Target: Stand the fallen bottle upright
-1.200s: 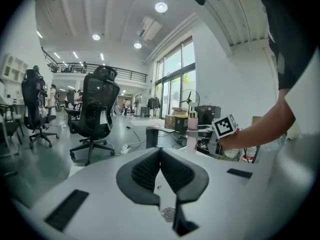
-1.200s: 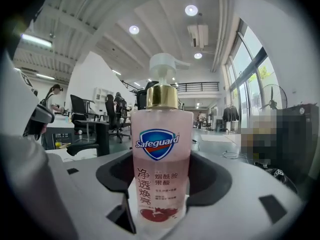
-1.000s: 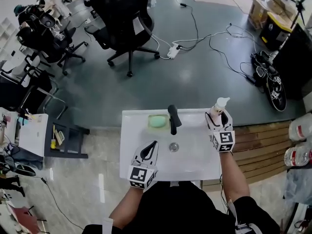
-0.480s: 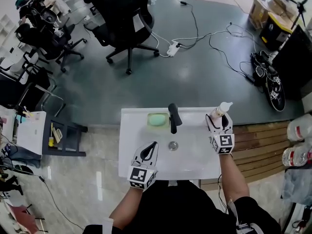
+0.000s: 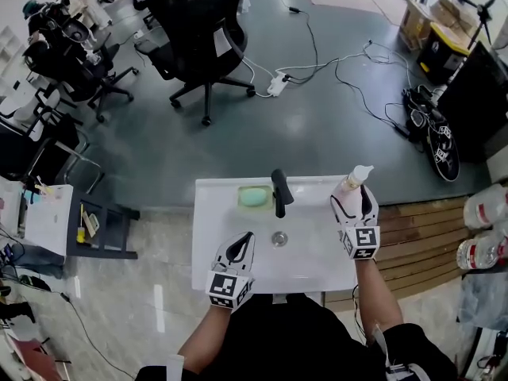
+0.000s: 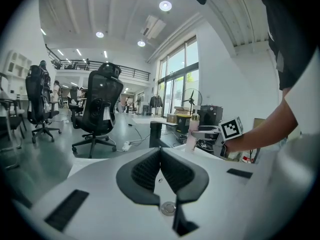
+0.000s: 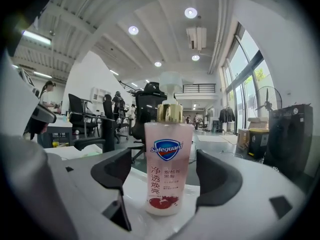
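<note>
A pink soap bottle (image 7: 168, 169) with a gold collar and white pump stands upright on the back right corner of the white sink (image 5: 317, 254); it is also the bottle (image 5: 352, 181) in the head view. My right gripper (image 7: 169, 176) is open around it. Its jaws have just been opening, and a gap shows on each side of the bottle. My left gripper (image 5: 245, 239) is shut and empty, hovering over the front left of the basin. In the left gripper view, the closed left gripper (image 6: 160, 156) points towards the faucet, and the bottle (image 6: 193, 134) shows far right.
A black faucet (image 5: 279, 191) stands at the back middle of the sink, with a green soap bar (image 5: 254, 198) to its left and the drain (image 5: 279, 238) in the basin. Behind the sink are a black office chair (image 5: 202, 30) and floor cables (image 5: 333, 62).
The right gripper's jaws have spread away from the bottle and the gripper has drawn back a little towards me. The bottle stays upright. My left gripper has not moved.
</note>
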Motion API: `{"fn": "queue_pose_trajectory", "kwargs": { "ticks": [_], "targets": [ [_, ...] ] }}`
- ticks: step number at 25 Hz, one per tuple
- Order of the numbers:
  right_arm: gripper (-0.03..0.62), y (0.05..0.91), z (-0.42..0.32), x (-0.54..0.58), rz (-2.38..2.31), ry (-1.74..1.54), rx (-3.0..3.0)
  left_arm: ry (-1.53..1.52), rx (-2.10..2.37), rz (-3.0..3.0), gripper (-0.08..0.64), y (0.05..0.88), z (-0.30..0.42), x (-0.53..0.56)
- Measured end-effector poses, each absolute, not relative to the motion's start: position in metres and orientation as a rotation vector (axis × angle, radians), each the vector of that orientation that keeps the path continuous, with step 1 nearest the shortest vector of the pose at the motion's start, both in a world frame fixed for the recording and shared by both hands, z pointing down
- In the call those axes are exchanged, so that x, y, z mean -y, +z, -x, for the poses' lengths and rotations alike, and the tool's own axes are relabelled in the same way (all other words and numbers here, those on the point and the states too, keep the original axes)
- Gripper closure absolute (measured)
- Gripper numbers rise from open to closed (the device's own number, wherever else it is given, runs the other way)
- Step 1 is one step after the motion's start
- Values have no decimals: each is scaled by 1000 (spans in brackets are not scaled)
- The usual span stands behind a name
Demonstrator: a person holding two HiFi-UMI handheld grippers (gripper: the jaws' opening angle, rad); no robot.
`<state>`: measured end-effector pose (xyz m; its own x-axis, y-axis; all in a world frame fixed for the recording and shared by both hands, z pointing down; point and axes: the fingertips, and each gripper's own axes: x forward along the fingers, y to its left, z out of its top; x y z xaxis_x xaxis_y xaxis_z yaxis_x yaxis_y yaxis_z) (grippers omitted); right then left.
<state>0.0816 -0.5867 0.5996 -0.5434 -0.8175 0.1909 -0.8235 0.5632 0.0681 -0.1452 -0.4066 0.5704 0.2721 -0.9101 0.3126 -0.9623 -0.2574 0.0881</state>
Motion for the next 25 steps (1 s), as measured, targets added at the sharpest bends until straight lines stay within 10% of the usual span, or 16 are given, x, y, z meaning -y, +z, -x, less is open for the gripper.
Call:
{"fn": "queue_pose_trajectory", "kwargs": {
  "ticks": [10, 25],
  "targets": [
    [207, 532, -70, 521, -1317, 43, 2724, 270, 1695, -2356, 541, 557, 137, 417],
    [551, 483, -48, 478, -1346, -96, 2787, 219, 1743, -2420, 541, 522, 136, 433]
  ]
}}
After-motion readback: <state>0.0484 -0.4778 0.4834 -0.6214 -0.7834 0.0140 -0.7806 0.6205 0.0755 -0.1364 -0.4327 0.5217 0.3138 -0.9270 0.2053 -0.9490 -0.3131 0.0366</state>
